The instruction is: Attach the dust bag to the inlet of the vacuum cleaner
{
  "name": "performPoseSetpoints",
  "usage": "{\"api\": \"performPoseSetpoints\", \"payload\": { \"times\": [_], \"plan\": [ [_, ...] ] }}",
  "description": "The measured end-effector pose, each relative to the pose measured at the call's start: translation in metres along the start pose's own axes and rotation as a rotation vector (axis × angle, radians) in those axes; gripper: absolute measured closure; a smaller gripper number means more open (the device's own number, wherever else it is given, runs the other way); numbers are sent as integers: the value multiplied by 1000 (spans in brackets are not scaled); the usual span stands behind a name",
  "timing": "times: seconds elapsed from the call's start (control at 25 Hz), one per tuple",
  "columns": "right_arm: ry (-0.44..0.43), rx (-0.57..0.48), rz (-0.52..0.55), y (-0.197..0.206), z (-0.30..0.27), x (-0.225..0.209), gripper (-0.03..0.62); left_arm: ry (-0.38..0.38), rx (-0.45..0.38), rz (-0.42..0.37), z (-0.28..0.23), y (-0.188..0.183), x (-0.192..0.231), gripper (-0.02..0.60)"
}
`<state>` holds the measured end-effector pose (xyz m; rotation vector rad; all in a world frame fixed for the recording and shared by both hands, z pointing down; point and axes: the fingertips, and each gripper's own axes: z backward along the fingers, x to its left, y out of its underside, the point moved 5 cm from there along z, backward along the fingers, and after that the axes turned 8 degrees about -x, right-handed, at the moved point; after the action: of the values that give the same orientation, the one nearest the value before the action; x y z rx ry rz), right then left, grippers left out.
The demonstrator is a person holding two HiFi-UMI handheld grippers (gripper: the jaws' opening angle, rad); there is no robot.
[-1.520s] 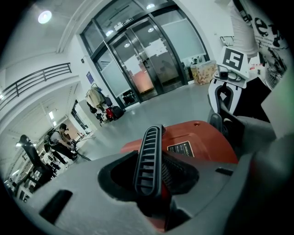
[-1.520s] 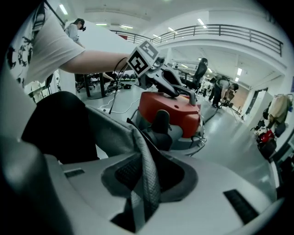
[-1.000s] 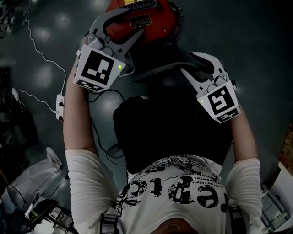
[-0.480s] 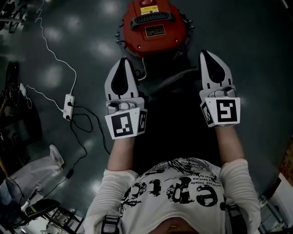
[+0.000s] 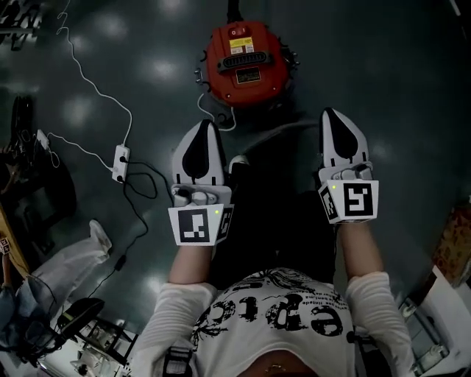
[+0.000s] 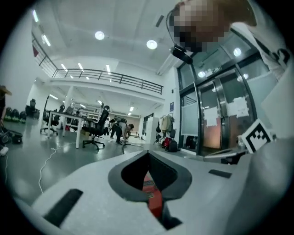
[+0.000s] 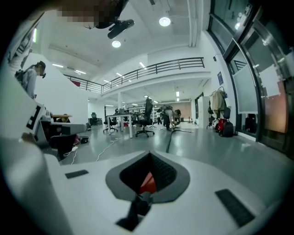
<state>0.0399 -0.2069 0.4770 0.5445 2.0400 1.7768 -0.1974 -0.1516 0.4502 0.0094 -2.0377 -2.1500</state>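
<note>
The red round vacuum cleaner [image 5: 246,62] stands on the dark floor at the top centre of the head view, with a black hose [image 5: 234,9] leaving its far side. My left gripper [image 5: 206,125] and right gripper [image 5: 332,113] are held side by side above the floor, nearer to me than the vacuum, both shut with nothing in them. Each points level across the hall. Through the shut jaws of the left gripper [image 6: 148,153] and the right gripper [image 7: 149,154] a bit of the red vacuum [image 6: 154,198] shows below. I see no dust bag that I can make out.
A white power strip [image 5: 120,159] with a white cable lies on the floor at left, with a black cable beside it. A pale plastic bag [image 5: 66,265] lies lower left. Office chairs [image 7: 146,120], desks and people stand far off; glass doors [image 6: 220,114] are near.
Both grippers have closed, come up and away from the vacuum and rolled flat. The vacuum now looks smaller and farther off.
</note>
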Motion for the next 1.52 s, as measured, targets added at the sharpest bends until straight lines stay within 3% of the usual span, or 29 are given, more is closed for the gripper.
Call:
{"api": "performPoseSetpoints", "payload": {
  "times": [0.12, 0.44, 0.68, 0.84, 0.96, 1.2, 1.52],
  "plan": [
    [7, 6, -9, -72, 30, -1, 592, -23, 7, 77, 10, -71, -22, 577],
    [8, -20, -34, -270, 132, 15, 592, -20, -4, 99, 63, -281, -97, 577],
    [-18, -103, 22, -370, 206, 33, 592, 5, -65, 55, 116, -374, -143, 578],
    [-76, -137, 96, -389, 242, 52, 592, 38, -100, 37, 147, -392, -164, 578],
    [-72, -150, 123, -391, 264, 58, 592, 97, -85, 49, 163, -394, -181, 578],
    [-63, -186, 168, -397, 288, 66, 592, 139, -121, 19, 182, -405, -198, 577],
    [-61, -170, 165, -390, 296, 68, 591, 133, -113, 54, 188, -398, -207, 578]
  ]
}}
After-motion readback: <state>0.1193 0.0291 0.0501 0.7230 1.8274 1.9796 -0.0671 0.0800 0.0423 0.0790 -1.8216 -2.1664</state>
